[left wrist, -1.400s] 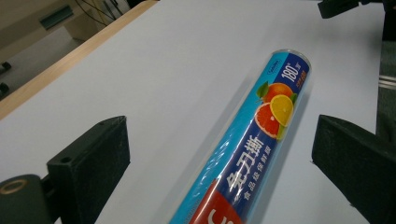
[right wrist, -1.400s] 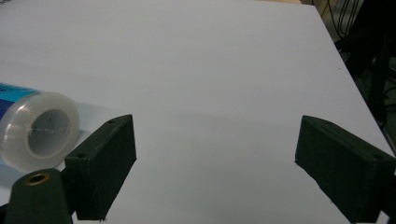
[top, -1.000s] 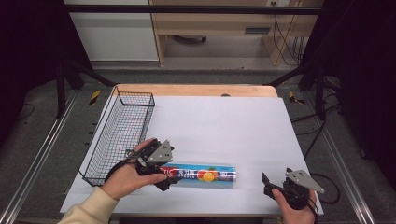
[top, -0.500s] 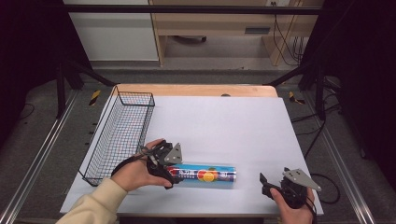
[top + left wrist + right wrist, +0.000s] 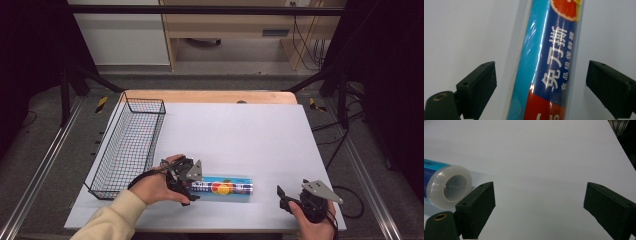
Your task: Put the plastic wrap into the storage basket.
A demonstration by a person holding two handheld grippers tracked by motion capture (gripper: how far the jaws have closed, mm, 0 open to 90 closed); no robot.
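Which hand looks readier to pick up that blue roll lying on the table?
The left. Its tool is already over the roll, with open jaws on either side of it in the left gripper view. The right tool sits apart, beyond the roll's end, jaws open over bare table.

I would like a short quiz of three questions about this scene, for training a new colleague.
1. True or false: the left gripper is already shut on the roll of cling film.
2. Where does the wire basket stand? A) at the left edge of the table B) at its right edge C) on top of the roll
3. Fill in: the right gripper is open and holds ____.

Key
1. False: in the left gripper view the roll lies between open jaws, with a gap on each side.
2. A
3. nothing
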